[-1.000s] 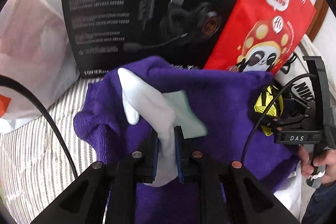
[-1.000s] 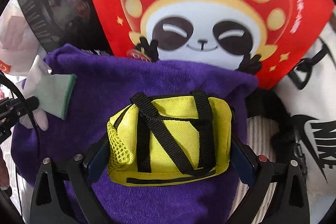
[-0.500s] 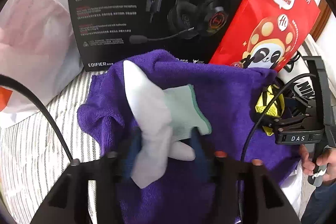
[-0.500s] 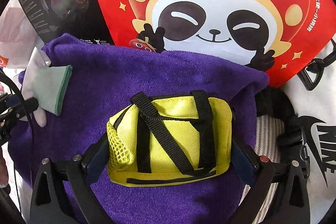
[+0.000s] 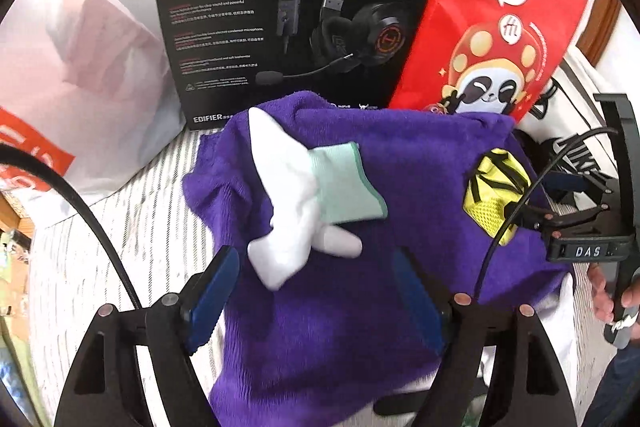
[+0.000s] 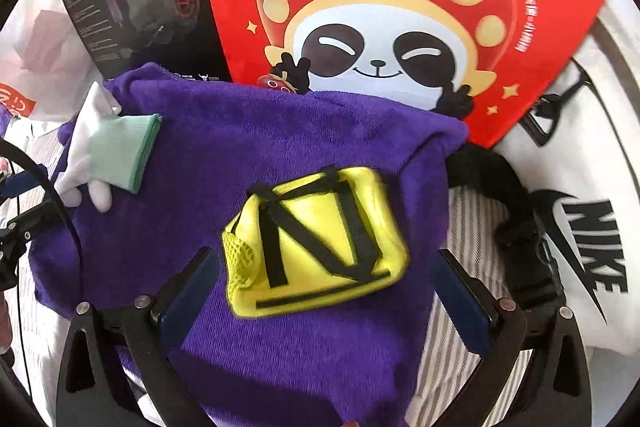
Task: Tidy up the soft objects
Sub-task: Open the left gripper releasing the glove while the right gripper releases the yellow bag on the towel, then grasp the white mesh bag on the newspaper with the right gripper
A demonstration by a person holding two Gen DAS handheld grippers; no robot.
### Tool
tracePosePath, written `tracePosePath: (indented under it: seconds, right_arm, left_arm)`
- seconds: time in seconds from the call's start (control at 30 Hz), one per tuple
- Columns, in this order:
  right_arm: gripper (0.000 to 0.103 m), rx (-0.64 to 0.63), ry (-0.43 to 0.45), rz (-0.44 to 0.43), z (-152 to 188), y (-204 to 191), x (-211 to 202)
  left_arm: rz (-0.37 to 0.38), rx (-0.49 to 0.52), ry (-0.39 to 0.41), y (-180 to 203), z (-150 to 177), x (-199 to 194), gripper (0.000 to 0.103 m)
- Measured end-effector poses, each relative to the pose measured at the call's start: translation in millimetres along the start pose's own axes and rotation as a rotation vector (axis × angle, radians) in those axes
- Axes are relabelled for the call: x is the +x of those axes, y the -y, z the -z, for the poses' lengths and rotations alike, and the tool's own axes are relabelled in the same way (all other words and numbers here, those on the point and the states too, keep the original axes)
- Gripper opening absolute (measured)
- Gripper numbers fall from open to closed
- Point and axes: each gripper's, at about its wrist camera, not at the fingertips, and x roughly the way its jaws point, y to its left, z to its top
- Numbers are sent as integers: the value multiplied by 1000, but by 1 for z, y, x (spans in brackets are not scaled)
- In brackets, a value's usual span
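A white glove (image 5: 292, 223) with a pale green cuff lies loose on the purple towel (image 5: 320, 327). My left gripper (image 5: 312, 263) hangs just short of it, jaws opening, blue pads well clear of the glove's lower end. A yellow pouch (image 6: 316, 239) with black straps lies tilted on the towel (image 6: 260, 131). My right gripper (image 6: 324, 263) is open around it, with a gap between each pad and the pouch. The glove (image 6: 108, 147) also shows at the left of the right wrist view, and the pouch (image 5: 496, 187) at the right of the left wrist view.
Behind the towel stand a black headset box (image 5: 288, 7) and a red panda bag (image 5: 492, 39). A white Nike bag (image 6: 592, 211) lies to the right, a white plastic bag (image 5: 80, 75) to the left. Striped bedding (image 5: 132, 227) lies underneath. A hand (image 5: 608, 291) holds the right gripper.
My left gripper let go of the glove and drew back; the glove now rests on the towel. My right gripper opened off the yellow pouch, which settled tilted on the towel.
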Motion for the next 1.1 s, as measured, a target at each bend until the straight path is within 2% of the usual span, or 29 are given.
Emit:
tracePosePath:
  seconds: [0.17, 0.33, 0.67, 0.9, 1.1]
  right_arm:
    - [103, 25, 25, -11, 9, 3, -17]
    - [103, 61, 59, -39, 32, 5, -49]
    - [103, 136, 147, -29, 116, 3, -124]
    - [103, 190, 141, -79, 168, 4, -114]
    - [103, 144, 115, -69, 182, -7, -79]
  left_arm:
    - [-8, -1, 10, -1, 13, -20, 78]
    - [-3, 8, 36, 2, 30, -47, 78]
    - [29, 52, 51, 31, 90, -83, 78]
    - [71, 39, 45, 44, 136, -87, 78]
    - [71, -7, 34, 41, 166, -83, 78]
